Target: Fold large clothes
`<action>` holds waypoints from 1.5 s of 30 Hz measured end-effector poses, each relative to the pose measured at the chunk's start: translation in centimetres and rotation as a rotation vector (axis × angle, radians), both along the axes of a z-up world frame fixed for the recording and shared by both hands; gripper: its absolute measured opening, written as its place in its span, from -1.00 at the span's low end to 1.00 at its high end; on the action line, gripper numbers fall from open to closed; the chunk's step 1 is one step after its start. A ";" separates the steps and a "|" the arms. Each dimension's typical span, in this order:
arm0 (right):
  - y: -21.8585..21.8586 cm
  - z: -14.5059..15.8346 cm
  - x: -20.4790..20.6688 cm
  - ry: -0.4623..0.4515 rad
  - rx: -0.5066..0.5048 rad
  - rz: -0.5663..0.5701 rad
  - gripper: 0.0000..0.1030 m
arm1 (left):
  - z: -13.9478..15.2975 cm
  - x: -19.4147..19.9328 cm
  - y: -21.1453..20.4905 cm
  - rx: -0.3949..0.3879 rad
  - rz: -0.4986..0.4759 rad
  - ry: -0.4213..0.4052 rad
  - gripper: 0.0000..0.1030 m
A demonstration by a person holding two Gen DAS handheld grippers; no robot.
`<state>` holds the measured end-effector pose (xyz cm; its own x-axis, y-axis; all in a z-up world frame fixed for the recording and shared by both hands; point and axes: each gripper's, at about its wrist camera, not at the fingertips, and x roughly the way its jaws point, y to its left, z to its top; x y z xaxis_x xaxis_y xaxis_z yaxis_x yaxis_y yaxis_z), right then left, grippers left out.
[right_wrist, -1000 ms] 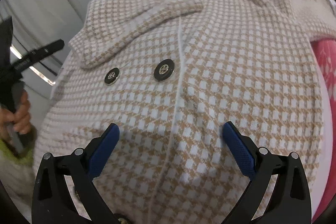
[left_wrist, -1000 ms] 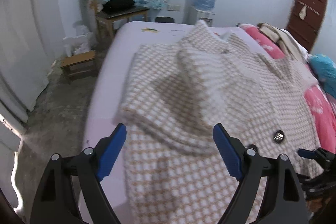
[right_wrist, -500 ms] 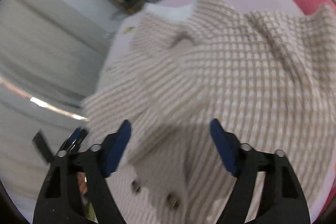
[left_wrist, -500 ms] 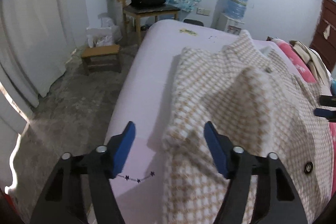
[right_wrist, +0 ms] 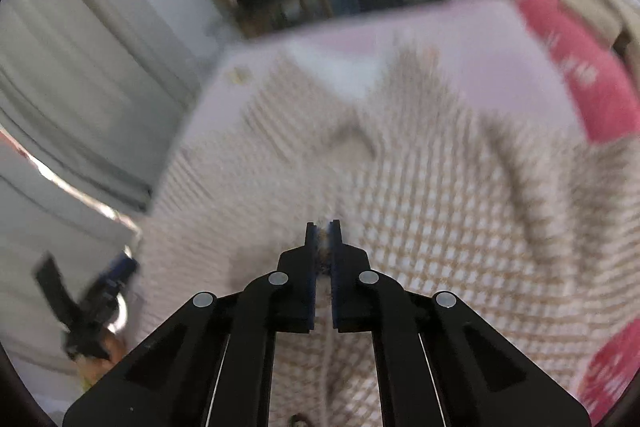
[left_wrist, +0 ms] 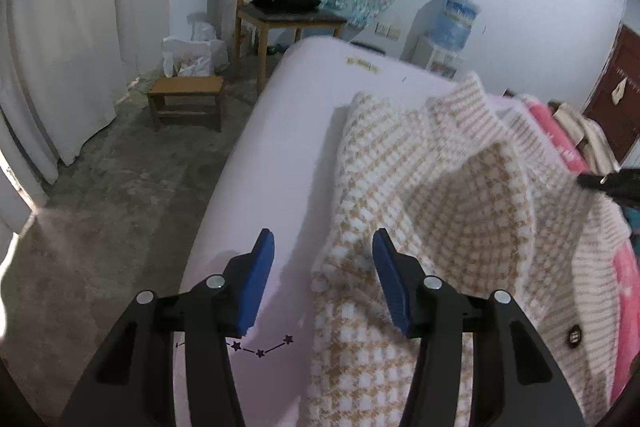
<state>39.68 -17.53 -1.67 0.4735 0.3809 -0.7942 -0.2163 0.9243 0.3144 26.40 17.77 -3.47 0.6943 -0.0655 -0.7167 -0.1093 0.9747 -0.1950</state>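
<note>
- Since a second ago, both grippers have narrowed: the right gripper (right_wrist: pixel 323 227) has gone from wide open to clamped on a fold of the checked coat (left_wrist: pixel 432 195), and the left gripper (left_wrist: pixel 323 247) is closing around the coat's edge, its pads not yet pressing.
- The coat lies bunched and lifted on the bed (left_wrist: pixel 264 155), beside a pink quilt (right_wrist: pixel 576 67).
- Beyond the bed stand a chair (left_wrist: pixel 280 15), a stool (left_wrist: pixel 186 95) and a water dispenser (left_wrist: pixel 452 23).
- The right wrist view is blurred; the pinched cloth barely shows.
</note>
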 end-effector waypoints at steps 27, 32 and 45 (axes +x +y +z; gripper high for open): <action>-8.1 -7.9 3.4 0.265 -0.120 -0.103 -0.33 | -2.7 1.4 -4.5 0.285 -0.150 0.158 -0.01; -5.7 -6.8 2.1 0.183 -0.235 -0.057 -0.87 | -2.8 1.4 -4.0 0.264 -0.114 0.157 0.00; -7.2 -5.8 1.1 0.075 -0.306 -0.188 -0.88 | -2.8 0.4 -3.8 0.232 -0.080 0.159 -0.01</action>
<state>40.82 -24.74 -7.50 0.4491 0.0320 -0.8929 -0.0203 0.9995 0.0256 26.82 14.01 -6.27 0.5711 0.0629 -0.8185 -0.0417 0.9980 0.0476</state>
